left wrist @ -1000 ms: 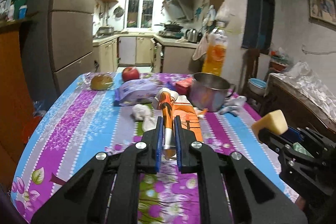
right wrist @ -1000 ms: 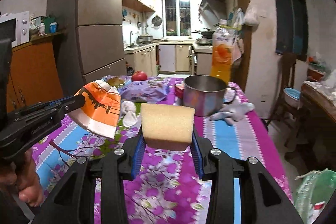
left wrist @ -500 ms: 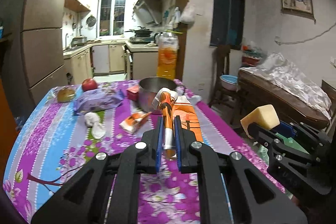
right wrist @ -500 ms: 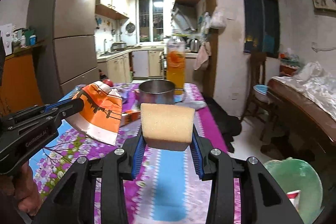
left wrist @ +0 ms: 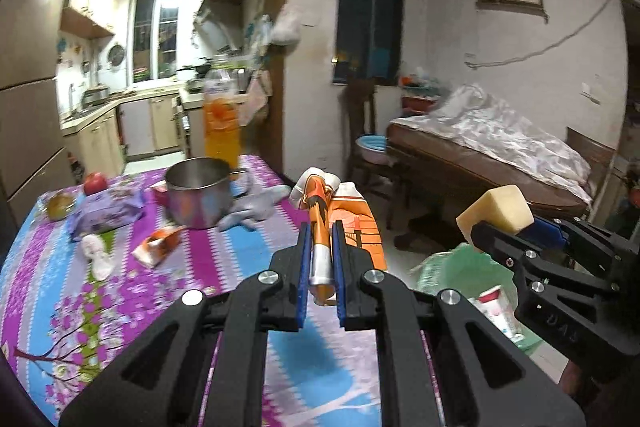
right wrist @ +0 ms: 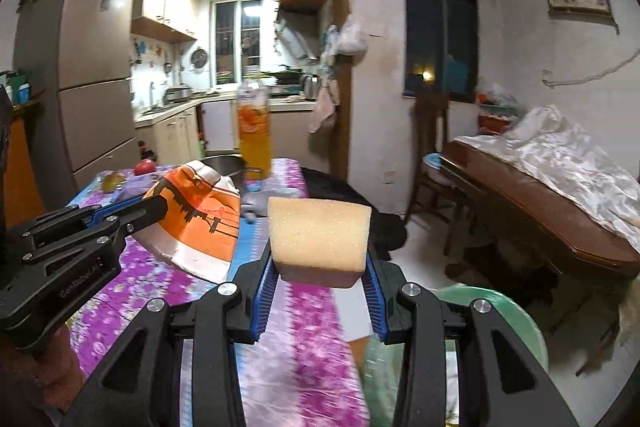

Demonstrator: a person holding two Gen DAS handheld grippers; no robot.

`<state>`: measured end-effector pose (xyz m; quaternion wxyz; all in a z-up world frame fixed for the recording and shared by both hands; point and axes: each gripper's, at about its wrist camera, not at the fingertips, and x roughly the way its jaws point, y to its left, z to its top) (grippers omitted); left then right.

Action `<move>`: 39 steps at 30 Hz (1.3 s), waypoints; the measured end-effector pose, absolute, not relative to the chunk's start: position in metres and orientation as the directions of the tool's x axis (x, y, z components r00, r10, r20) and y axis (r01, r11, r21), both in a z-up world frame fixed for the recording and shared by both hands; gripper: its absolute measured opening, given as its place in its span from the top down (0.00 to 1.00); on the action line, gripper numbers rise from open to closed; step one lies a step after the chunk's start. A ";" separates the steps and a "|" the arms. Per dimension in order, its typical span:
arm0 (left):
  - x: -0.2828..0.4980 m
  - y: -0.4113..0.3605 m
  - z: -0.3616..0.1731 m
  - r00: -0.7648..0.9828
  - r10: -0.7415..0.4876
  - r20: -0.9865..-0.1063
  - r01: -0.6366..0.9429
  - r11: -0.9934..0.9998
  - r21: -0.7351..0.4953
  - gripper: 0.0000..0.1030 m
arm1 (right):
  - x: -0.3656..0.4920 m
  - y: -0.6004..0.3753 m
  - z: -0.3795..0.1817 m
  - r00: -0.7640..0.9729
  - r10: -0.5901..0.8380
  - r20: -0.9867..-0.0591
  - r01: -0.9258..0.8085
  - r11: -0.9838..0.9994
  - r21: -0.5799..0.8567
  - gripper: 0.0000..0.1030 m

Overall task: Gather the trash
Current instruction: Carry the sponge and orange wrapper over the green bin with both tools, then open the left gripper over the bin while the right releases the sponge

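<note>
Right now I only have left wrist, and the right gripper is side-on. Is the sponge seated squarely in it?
Observer: Yes. The sponge sits between both blue pads of the right gripper, broad face toward the camera.
Operator: My wrapper is edge-on here. How is it held?
Observer: The left gripper pinches the orange wrapper at one edge; its printed face hangs open below the fingers.
Operator: Is the right side lined up with the bin?
Observer: Not quite. In the right wrist view the tablecloth shows under the sponge, and the green bin rim lies to the lower right.
</note>
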<state>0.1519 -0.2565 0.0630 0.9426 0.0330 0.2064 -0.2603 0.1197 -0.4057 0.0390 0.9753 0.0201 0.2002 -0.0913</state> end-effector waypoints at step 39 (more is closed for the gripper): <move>0.155 -0.487 -0.020 0.477 -0.527 -0.703 0.734 0.680 -0.011 0.91 | 0.105 -0.648 -0.065 0.604 -0.222 -0.765 0.416 0.907 0.065 0.61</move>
